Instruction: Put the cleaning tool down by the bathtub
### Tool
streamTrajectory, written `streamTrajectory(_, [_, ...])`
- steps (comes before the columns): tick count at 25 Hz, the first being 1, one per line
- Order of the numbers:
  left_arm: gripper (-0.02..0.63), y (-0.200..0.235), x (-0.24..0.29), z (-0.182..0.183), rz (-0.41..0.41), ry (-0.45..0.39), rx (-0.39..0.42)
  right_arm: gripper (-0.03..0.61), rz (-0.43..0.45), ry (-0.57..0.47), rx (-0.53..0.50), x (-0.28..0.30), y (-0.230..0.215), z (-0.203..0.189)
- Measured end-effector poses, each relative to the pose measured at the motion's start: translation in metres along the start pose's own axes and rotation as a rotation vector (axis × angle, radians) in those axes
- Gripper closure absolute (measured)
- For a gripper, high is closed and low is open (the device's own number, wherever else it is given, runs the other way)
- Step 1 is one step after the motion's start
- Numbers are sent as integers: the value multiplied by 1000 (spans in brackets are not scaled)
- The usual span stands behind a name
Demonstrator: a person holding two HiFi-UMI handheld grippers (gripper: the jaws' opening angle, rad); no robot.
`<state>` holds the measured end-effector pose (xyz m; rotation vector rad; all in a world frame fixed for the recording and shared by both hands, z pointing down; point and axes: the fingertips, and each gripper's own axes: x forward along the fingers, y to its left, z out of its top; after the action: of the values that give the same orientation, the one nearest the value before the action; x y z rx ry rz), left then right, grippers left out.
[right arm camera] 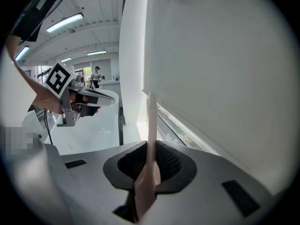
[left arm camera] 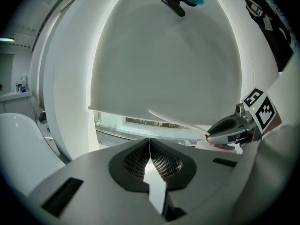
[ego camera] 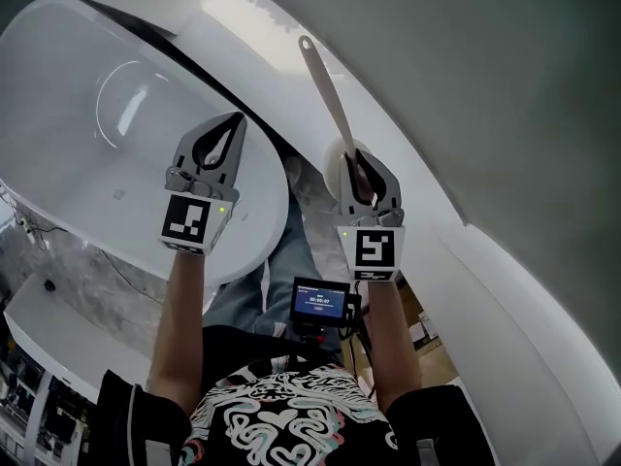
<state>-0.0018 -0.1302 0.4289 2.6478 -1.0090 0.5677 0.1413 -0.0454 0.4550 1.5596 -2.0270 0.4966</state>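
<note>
Though bathtub (ego camera: 87,192) lies just past left gripper (ego camera: 233,124): cleaning tool (ego camera: 325,90) not yet put down.
Right gripper (ego camera: 357,155): clamped on its handle.
Left gripper: jaws together, empty.

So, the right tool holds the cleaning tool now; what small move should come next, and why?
Probably lower the right tool down beside the bathtub, jaws shut for now. They clamp the cleaning tool by its long handle, which sticks out in the air and rests on nothing. The left tool is shut and empty, so it need not help.
</note>
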Motion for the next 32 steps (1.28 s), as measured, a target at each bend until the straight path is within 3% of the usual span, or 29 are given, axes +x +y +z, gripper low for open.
streamTrajectory(6, [597,8,18,-25,4,10,-3,503,24,15,5,29,1,-20])
streamTrajectory(11, [597,15,30,-41,16,-47,-104,503,40,42,11,50,6,-41])
streamTrajectory(23, [597,17,46,-64,12,-45,-83,503,29,57,-1,80,-9,-67])
streamTrajectory(32, [597,12,59,-105,1,-9,-76,503,49,84,-35,104,-8,-93])
